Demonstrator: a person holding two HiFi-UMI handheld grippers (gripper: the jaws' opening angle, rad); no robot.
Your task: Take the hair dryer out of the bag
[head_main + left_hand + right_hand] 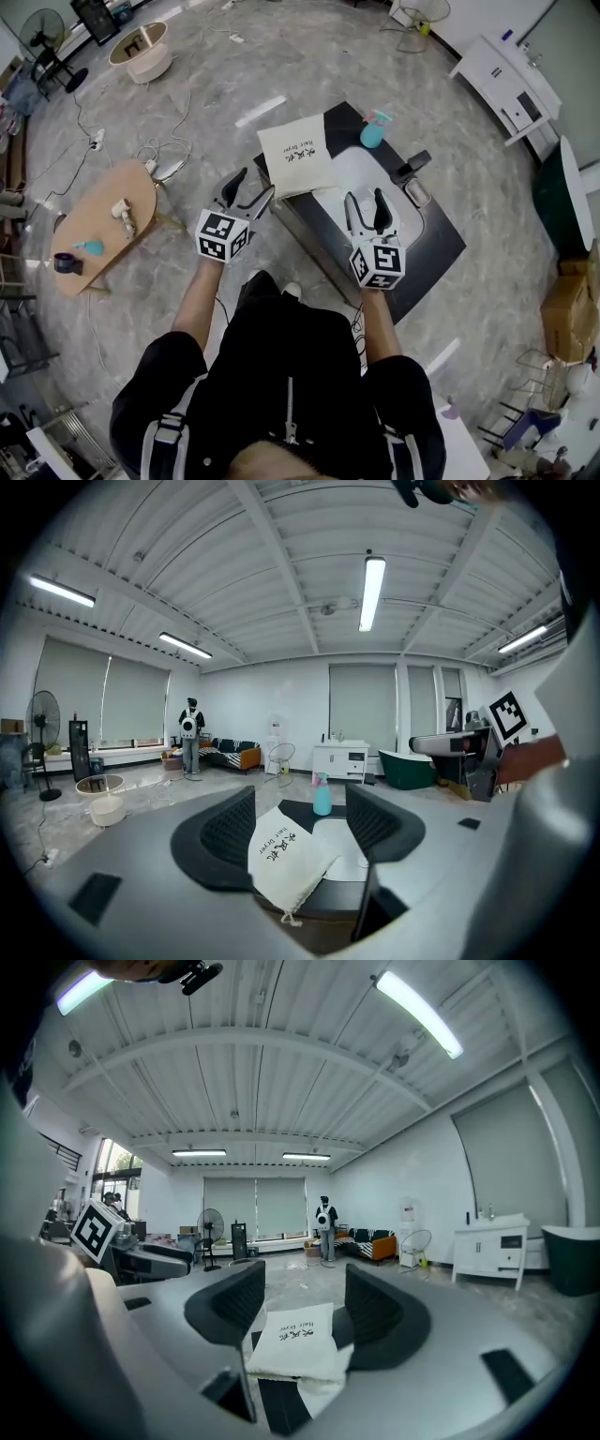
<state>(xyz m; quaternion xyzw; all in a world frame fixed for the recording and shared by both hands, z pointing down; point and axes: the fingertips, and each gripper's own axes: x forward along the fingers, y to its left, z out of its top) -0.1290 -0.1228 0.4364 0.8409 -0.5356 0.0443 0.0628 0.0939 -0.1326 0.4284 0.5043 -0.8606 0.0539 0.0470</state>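
A: Biggest thing first?

B: The black table (427, 246), set cornerwise on the grey floor. All places are given from it.

A: On it?

B: A white sheet (361, 173) is spread over the table's middle. The white bag (295, 157) is laid flat on the table's far-left corner, partly over that sheet. "Hair Dryer" is printed on it. In the left gripper view one bag corner with a cord is seen hanging past the table's edge.

A: The hair dryer?

B: It cannot be made out. Only the bag's outside is shown, and its contents are hidden.

A: Grippers?

B: The left gripper (255, 183) is held just off the table's left edge, near the bag but not touching it. Its jaws are spread wide with nothing clamped, and the bag is seen beyond the gap. The right gripper (365, 197) is held over the table's near side, above the sheet. Its jaws are spread too and nothing is grasped. The bag is framed farther off between them.

A: Smaller items?

B: A teal spray bottle (373, 131) is stood upright at the table's far corner, just beyond the sheet. A dark object (411, 169) is laid by the table's right edge, beside the sheet. Its kind cannot be told.
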